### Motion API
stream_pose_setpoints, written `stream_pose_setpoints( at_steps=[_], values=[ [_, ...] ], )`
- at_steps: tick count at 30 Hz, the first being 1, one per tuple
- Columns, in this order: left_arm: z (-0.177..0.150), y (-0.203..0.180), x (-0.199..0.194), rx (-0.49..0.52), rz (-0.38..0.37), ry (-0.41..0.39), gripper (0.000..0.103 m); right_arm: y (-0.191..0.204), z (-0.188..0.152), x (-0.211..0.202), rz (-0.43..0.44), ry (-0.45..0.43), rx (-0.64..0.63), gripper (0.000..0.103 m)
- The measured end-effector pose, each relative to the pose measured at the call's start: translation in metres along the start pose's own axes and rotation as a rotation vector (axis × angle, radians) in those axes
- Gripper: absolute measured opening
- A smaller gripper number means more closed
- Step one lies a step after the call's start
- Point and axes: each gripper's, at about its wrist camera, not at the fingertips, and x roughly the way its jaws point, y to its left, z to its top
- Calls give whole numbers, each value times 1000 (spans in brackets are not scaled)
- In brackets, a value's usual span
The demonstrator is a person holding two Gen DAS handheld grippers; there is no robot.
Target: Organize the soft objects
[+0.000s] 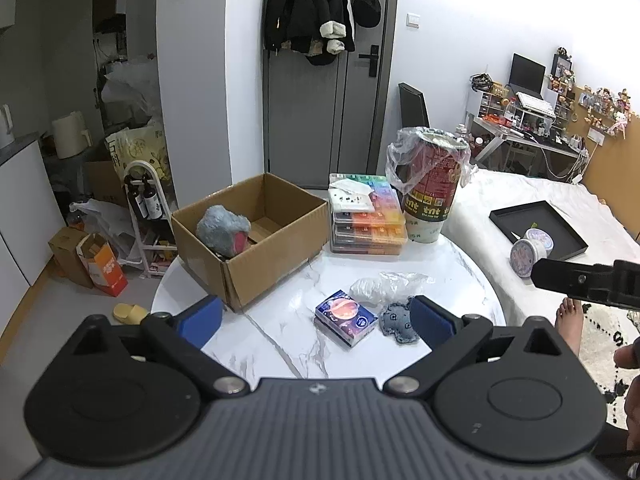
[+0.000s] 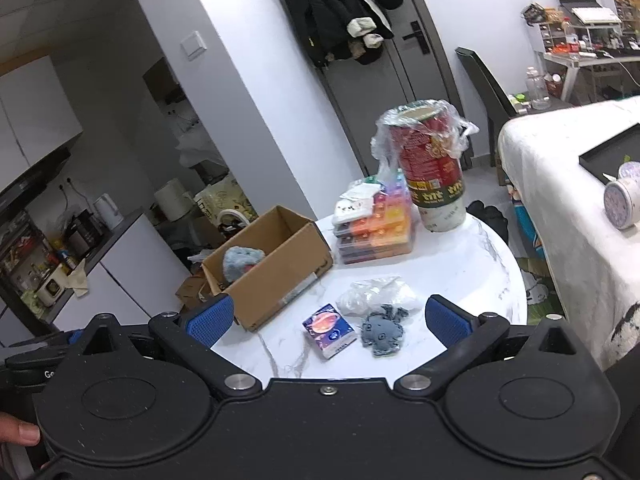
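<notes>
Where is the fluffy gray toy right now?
The fluffy gray toy sits inside the cardboard box on the table's left side, in both views.

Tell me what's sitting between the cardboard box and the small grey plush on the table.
The tissue pack lies between the cardboard box and the flat grey plush, with bare marble tabletop on either side of it. Both wrist views show this.

Soft things sitting on my table

A grey plush [image 1: 224,230] is lying in the box [image 1: 276,256] at ten o'clock; a flat grey toy [image 2: 382,330] is resting at centre.
</notes>
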Motion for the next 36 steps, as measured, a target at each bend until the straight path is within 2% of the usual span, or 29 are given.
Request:
stream_pose_setpoints(
  at_steps=[9, 21, 27, 36],
  values=[
    [-2, 1, 27, 3, -20, -10, 98, -12, -12, 23, -36, 44, -15, 103],
    [-6, 4, 69, -27, -75, 27, 82, -25, -28, 54, -63, 103, 27, 103],
    [-12, 0, 94, -27, -110, 75, 74, -34, -35, 66, -81, 103, 64, 102],
    [-17, -4, 135, -60, -115, 141, 74, -44, -44, 93, -72, 131, 120, 85]
  ],
)
